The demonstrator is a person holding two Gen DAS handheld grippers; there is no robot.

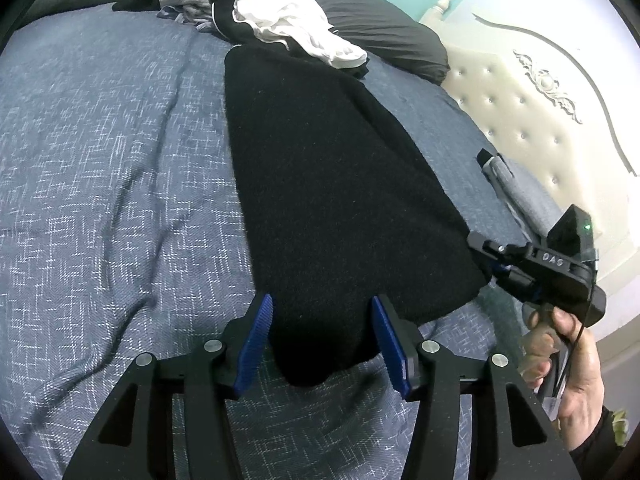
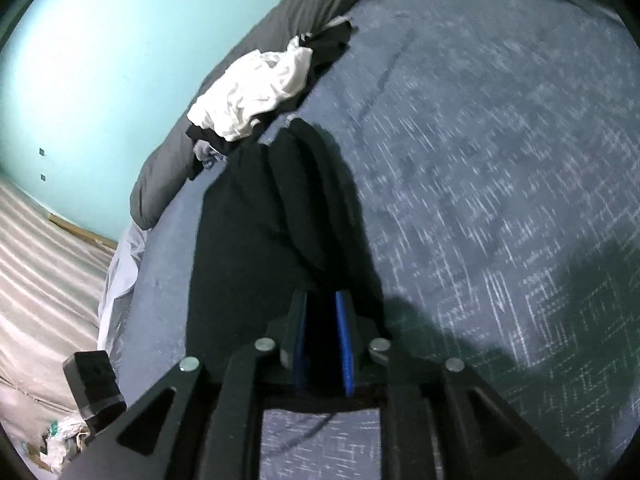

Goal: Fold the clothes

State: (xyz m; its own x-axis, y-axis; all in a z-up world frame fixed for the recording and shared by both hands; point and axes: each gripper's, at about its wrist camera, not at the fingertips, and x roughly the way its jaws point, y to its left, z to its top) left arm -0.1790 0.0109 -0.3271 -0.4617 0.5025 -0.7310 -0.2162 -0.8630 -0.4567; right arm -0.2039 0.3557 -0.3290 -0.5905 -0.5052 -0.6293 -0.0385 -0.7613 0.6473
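A black garment [image 1: 340,184] lies long on the blue bedspread [image 1: 100,180], its near end between the wide, untouching pads of the left gripper [image 1: 322,332]. The right gripper [image 2: 322,340] stands narrow over dark cloth, perhaps pinching it. A white garment [image 1: 288,20] is piled beyond, far side.

Blue woven bedspread [image 1: 100,168], cream tufted headboard [image 1: 532,92], dark grey pillow [image 1: 384,28], turquoise wall [image 2: 100,60]

We hold two matte black angular plastic grippers [image 1: 322,336] [image 2: 321,344] with ribbed blue pads [image 1: 256,344] and silver round screws [image 1: 213,345], a thin black cable beside the screws, and wear a black sleeve [image 1: 596,436].
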